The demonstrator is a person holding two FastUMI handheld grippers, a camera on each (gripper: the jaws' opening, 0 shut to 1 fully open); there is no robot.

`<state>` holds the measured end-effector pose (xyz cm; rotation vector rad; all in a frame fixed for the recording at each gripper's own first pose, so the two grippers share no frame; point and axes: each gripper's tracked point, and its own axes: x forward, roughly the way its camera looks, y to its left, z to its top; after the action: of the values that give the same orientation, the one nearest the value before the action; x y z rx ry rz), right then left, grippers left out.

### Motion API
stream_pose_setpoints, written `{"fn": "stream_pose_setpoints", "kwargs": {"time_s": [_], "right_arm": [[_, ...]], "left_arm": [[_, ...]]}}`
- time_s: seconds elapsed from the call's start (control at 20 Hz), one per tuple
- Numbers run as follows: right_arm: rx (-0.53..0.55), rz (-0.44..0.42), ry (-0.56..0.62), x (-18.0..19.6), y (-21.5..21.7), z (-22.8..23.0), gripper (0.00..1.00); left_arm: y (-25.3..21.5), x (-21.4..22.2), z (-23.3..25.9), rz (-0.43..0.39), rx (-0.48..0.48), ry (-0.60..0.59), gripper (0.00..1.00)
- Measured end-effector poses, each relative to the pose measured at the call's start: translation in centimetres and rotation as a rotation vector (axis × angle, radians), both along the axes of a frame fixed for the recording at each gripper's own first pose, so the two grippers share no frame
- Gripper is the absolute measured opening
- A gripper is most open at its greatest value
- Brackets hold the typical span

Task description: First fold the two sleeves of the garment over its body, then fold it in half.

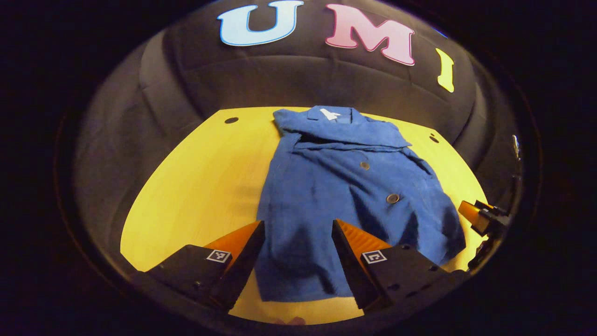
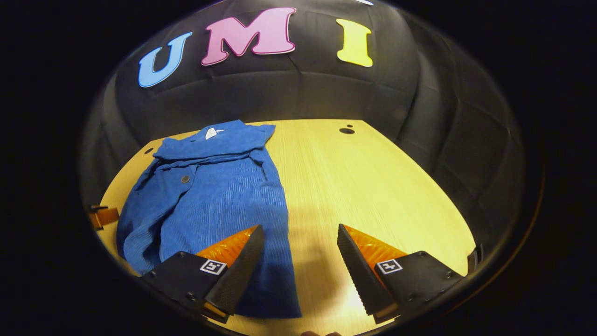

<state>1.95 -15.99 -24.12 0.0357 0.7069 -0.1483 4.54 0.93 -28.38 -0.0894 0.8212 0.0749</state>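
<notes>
left tongs (image 1: 298, 233) spread over blue garment (image 1: 345, 196), collar (image 1: 333, 116) far, lengthwise

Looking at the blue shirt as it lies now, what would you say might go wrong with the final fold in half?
The blue shirt lies rumpled, bunched near its collar, so the halves may not line up. Both grippers, left and right, are open near the hem; a shallow pinch might catch only one layer, letting the folded sleeves slip open.
</notes>
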Motion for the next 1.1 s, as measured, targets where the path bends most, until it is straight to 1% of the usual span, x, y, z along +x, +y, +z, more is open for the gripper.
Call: {"fn": "stream_pose_setpoints", "kwargs": {"time_s": [0.15,0.25,0.45,0.5,0.55,0.6,0.65,0.8,0.85,0.95,1.0,1.05,1.1], "right_arm": [[-0.026,-0.001,0.048,-2.7,0.5,-0.8,1.0],[-0.015,-0.012,0.071,-4.3,1.3,-1.4,1.0],[-0.018,-0.021,0.14,-6.7,2.5,-3.5,1.0],[-0.006,-0.029,0.141,-6.9,2.7,-3.7,1.0],[0.008,-0.043,0.129,-6.4,2.9,-3.6,0.98],[0.019,-0.046,0.136,-6.2,3.0,-3.8,0.94],[0.025,-0.045,0.139,-5.9,3.3,-3.9,0.98],[0.043,-0.025,0.148,-5.2,4.3,-4.0,0.95],[0.039,-0.016,0.16,-5.0,4.7,-4.2,0.8],[0.039,0.008,0.172,-4.8,5.6,-4.1,0.52],[0.038,0.021,0.169,-4.2,6.0,-4.2,0.39],[0.019,0.023,0.173,-4.0,5.9,-4.3,0.17],[0.0,0.037,0.168,-3.5,6.0,-4.1,0.11]], "left_arm": [[0.4,-2.8,-1.6,0.001,-0.012,0.043,0.85],[0.4,-3.0,-2.8,0.0,-0.006,0.066,0.85],[0.4,-4.5,-4.4,0.015,-0.038,0.103,0.85],[0.5,-4.5,-4.4,0.024,-0.033,0.101,0.85],[0.7,-4.2,-4.5,0.02,-0.031,0.094,0.85],[0.9,-4.2,-4.5,0.02,-0.022,0.095,0.84],[1.1,-4.1,-4.6,0.016,-0.013,0.101,0.85],[0.4,-3.7,-4.7,-0.013,-0.004,0.104,0.84],[0.1,-3.5,-4.6,-0.014,-0.014,0.106,0.74],[-0.4,-3.2,-4.6,-0.02,-0.013,0.127,0.59],[-0.8,-3.0,-4.4,-0.028,-0.021,0.124,0.6],[-1.0,-2.7,-4.4,-0.01,-0.033,0.132,0.49],[-1.6,-2.3,-4.3,-0.023,-0.054,0.123,0.37]]}}
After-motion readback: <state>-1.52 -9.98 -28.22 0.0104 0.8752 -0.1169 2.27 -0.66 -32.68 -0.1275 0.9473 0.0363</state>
